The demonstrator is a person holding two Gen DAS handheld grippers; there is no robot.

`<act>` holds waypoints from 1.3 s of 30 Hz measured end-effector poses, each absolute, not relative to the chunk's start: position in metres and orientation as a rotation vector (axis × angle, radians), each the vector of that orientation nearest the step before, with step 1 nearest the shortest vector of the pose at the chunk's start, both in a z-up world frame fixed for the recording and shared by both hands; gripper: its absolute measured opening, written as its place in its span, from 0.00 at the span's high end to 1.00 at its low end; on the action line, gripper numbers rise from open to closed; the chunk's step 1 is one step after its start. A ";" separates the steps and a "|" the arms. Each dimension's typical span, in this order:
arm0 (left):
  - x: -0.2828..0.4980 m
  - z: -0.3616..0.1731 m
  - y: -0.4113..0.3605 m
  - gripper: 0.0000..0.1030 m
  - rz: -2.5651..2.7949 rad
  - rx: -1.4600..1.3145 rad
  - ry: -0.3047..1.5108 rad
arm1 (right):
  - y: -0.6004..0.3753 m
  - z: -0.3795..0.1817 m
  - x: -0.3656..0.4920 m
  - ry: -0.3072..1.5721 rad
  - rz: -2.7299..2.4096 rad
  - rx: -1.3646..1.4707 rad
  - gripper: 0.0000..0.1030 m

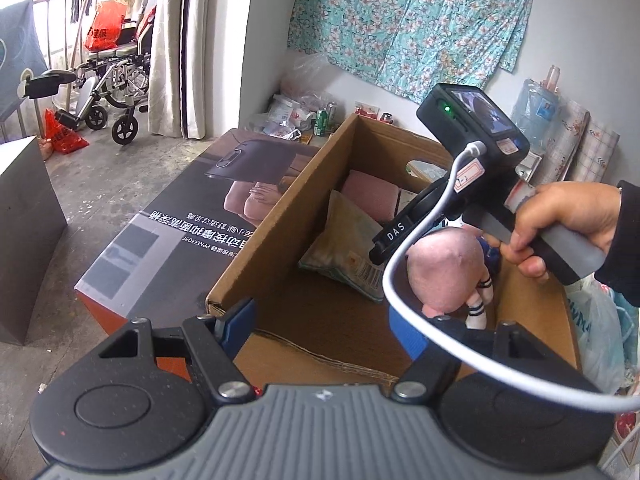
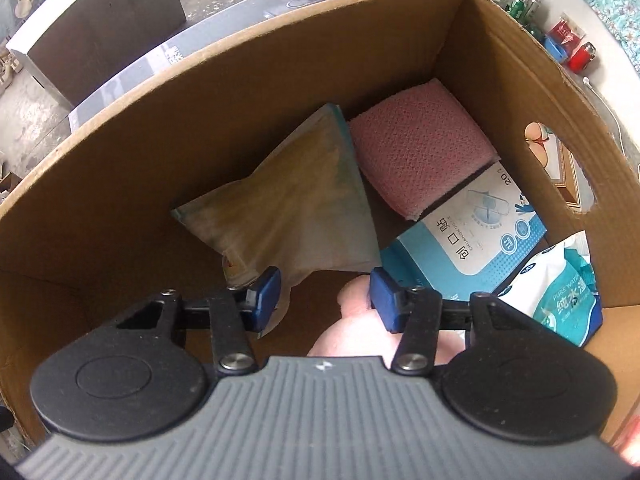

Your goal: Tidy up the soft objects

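Observation:
An open cardboard carton (image 1: 280,216) (image 2: 240,80) holds a pink sponge-like pad (image 2: 416,152), a pale pouch (image 2: 288,208), a blue plaster box (image 2: 468,240) and a wet wipes pack (image 2: 560,288). A pink plush doll (image 1: 444,276) (image 2: 352,304) lies inside near the front. My right gripper (image 2: 325,298) points down into the carton, held by a hand (image 1: 568,220). The doll touches its right finger (image 2: 384,300) only, with a gap to the other pad. My left gripper (image 1: 322,328) hovers open at the carton's near edge, with nothing in it.
A large printed box (image 1: 180,220) lies left of the carton, with a dark grey box (image 1: 24,240) beyond it. A wheelchair (image 1: 112,80) stands by the doorway. Cans (image 1: 324,116) and a water jug (image 1: 536,108) line the wall. A plastic bag (image 1: 600,340) sits right.

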State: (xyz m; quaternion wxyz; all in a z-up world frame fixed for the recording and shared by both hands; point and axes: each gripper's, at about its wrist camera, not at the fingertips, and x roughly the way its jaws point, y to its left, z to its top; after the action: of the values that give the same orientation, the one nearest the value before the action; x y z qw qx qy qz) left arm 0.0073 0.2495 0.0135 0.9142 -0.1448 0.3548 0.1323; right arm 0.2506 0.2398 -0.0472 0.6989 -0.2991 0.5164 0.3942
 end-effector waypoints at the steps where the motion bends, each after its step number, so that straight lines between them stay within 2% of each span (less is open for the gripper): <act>1: 0.008 0.013 0.250 0.27 0.273 -0.298 0.731 | 0.239 -0.046 0.251 1.154 0.880 -0.666 0.58; 3: 0.008 0.013 0.250 0.27 0.271 -0.298 0.731 | 0.236 -0.040 0.253 1.155 0.877 -0.661 0.62; 14: 0.005 0.012 0.252 0.27 0.276 -0.303 0.727 | 0.225 -0.031 0.253 1.133 0.901 -0.710 0.63; 16: 0.005 0.012 0.252 0.27 0.282 -0.304 0.729 | 0.228 -0.036 0.248 1.124 0.901 -0.740 0.67; 18: 0.005 0.013 0.251 0.27 0.284 -0.307 0.730 | 0.230 -0.042 0.245 1.117 0.902 -0.751 0.82; 21: 0.003 0.014 0.250 0.27 0.280 -0.310 0.727 | 0.226 -0.035 0.240 1.099 0.912 -0.737 0.90; 25: 0.003 0.016 0.246 0.27 0.260 -0.298 0.716 | 0.200 -0.012 0.240 1.075 0.918 -0.633 0.94; 31: 0.017 0.015 0.234 0.27 0.202 -0.276 0.714 | 0.144 0.024 0.240 1.029 0.929 -0.492 0.94; 39: 0.028 0.007 0.223 0.27 0.178 -0.294 0.738 | 0.121 0.031 0.249 0.987 0.866 -0.388 0.95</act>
State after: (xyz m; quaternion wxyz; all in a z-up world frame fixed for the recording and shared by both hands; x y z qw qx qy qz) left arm 0.0279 0.2234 0.0074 0.9184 -0.1428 0.3588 0.0864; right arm 0.2491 0.1207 0.0312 0.7746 -0.1792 0.4559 0.4000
